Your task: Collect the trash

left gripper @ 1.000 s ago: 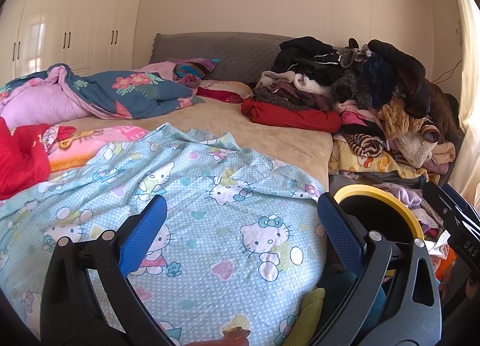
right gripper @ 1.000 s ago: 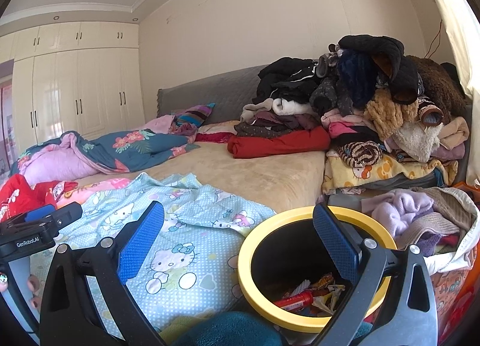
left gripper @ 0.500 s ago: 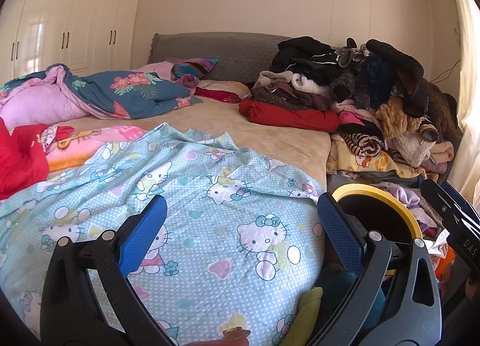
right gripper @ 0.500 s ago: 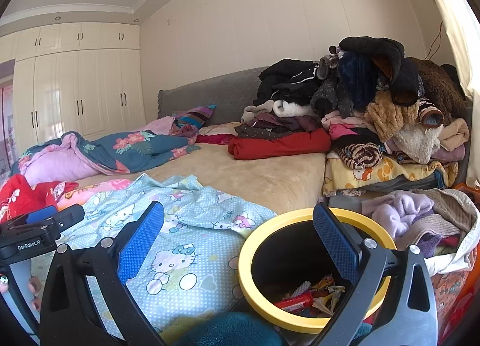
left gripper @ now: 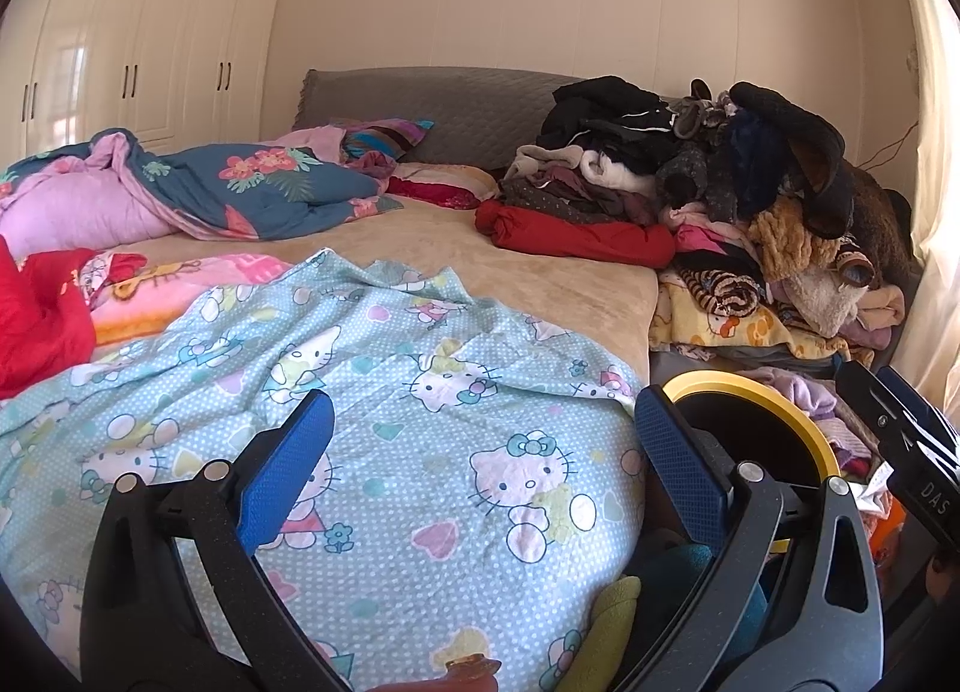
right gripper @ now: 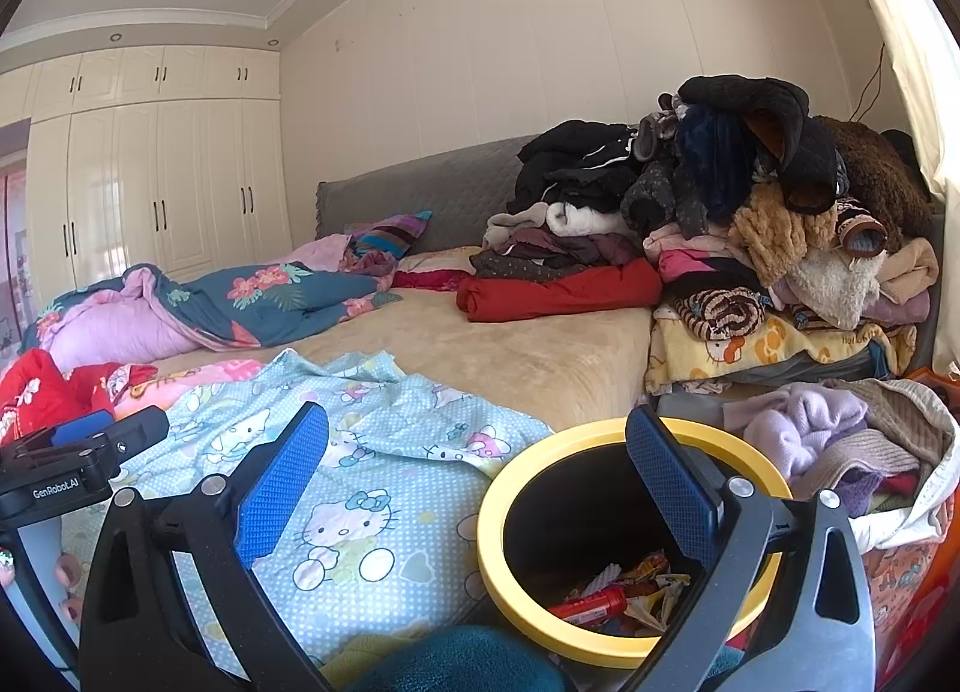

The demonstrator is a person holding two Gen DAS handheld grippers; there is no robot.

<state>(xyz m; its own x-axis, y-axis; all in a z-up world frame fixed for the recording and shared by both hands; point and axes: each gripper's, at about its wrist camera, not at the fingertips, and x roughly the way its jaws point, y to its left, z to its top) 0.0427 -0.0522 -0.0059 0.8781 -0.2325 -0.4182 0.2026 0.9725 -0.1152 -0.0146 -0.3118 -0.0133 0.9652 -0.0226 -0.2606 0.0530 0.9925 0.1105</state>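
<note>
A black bin with a yellow rim (right gripper: 498, 518) stands beside the bed, low right. Wrappers and a red tube (right gripper: 606, 602) lie inside it. My right gripper (right gripper: 474, 482) is open and empty, hovering over the bin's near side. My left gripper (left gripper: 480, 470) is open and empty above the Hello Kitty blanket (left gripper: 420, 452). The bin's rim (left gripper: 774, 404) also shows at the right in the left wrist view. The left gripper's body (right gripper: 72, 464) appears at the left edge of the right wrist view.
A beige bed (left gripper: 480, 254) holds a floral duvet (left gripper: 240, 188), red cloth (left gripper: 36, 320) and a tall clothes pile (left gripper: 720, 170). More clothes (right gripper: 840, 440) lie beside the bin. White wardrobes (right gripper: 150, 182) line the far left wall.
Both views have shifted only slightly. Both grippers stay open and empty in nearly the same place.
</note>
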